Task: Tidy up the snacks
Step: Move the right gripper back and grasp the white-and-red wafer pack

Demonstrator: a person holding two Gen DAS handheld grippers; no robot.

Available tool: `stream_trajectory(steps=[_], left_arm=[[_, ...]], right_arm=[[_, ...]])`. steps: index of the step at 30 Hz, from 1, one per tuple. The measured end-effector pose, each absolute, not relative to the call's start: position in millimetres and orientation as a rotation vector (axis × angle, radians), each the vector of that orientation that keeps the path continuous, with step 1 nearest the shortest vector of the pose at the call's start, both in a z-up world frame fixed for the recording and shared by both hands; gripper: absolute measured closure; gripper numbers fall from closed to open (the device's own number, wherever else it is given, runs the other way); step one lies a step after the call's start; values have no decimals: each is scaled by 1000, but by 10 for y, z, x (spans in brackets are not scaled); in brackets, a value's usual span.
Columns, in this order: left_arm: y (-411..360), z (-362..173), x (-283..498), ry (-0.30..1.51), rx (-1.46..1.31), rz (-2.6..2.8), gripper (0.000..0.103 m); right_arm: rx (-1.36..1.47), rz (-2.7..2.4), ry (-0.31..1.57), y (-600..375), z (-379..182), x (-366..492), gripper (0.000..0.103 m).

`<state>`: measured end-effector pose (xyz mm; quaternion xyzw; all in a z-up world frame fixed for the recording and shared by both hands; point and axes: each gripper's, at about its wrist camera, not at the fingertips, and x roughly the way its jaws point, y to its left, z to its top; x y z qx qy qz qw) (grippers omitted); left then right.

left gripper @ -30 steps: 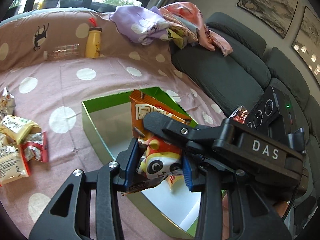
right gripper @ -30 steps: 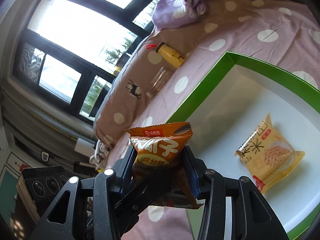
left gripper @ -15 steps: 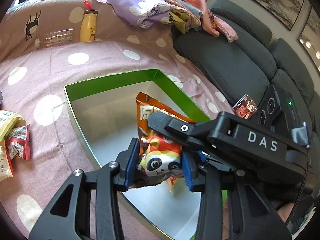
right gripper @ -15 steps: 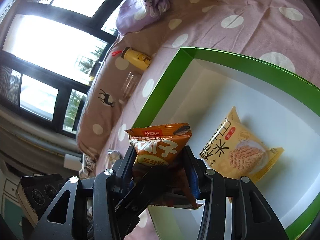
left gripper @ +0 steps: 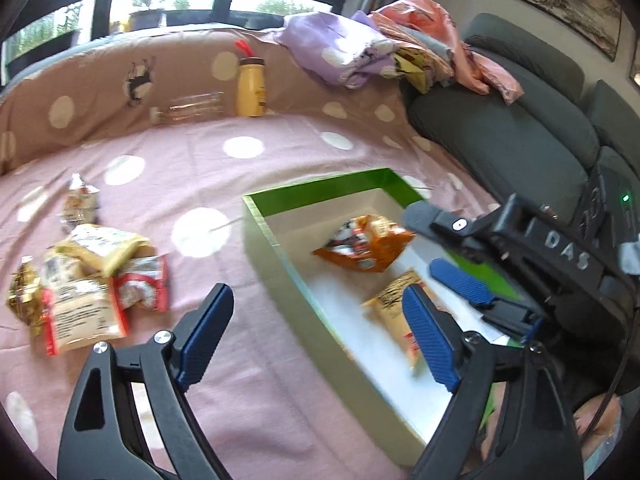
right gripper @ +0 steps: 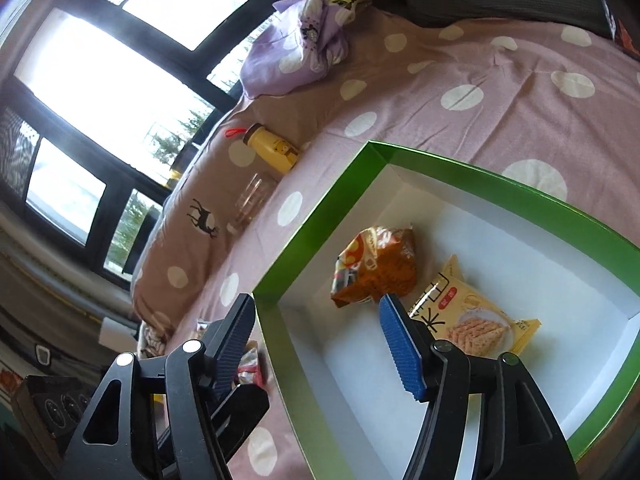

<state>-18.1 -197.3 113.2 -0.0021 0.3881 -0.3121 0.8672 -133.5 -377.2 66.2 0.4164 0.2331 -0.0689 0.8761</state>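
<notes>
A pink bedspread (left gripper: pixel 280 152) with white dots covers the wide surface, with tall dark-framed windows (right gripper: pixel 100 80) behind it and a grey sofa (left gripper: pixel 500 140) to one side. On the spread sits a green box (right gripper: pixel 304 240) with a white floor, and in it lies the orange snack packet (left gripper: pixel 366 246), just ahead of both grippers and free of them. A yellow cracker packet (right gripper: pixel 468 316) lies beside it, right behind the right gripper's blue pad. The left gripper (left gripper: pixel 316 336) hangs over the near wall of the box, its jaws opening wide with nothing between them. The right gripper (right gripper: pixel 316 340) straddles the box's near corner, its jaws also opening and pinching nothing. To the left of the left gripper, a heap of snack packets (left gripper: pixel 84 280) waits on the spread. Farther ahead stand a yellow bottle (left gripper: pixel 251 88) and a clear bottle (left gripper: pixel 192 106) lying on its side, and a lilac bundle of cloth (right gripper: pixel 300 44) rests near the sofa.
</notes>
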Motion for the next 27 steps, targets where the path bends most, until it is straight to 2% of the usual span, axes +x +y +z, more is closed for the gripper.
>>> stream_trajectory(steps=[4, 6, 8, 19, 27], left_arm=[[-1666, 1142, -204, 811, 5, -556, 15], [-1454, 1140, -208, 818, -9, -504, 11], [-1206, 1134, -228, 819, -31, -438, 2], [135, 785, -213, 889, -241, -123, 2], [548, 712, -155, 916, -370, -44, 2]], right_arm=[[798, -119, 490, -3569, 767, -1266, 21], [763, -102, 494, -3453, 810, -1225, 17], [725, -80, 508, -3317, 845, -1168, 13], [475, 63, 699, -2325, 776, -708, 12], [344, 153, 880, -1661, 576, -258, 12]])
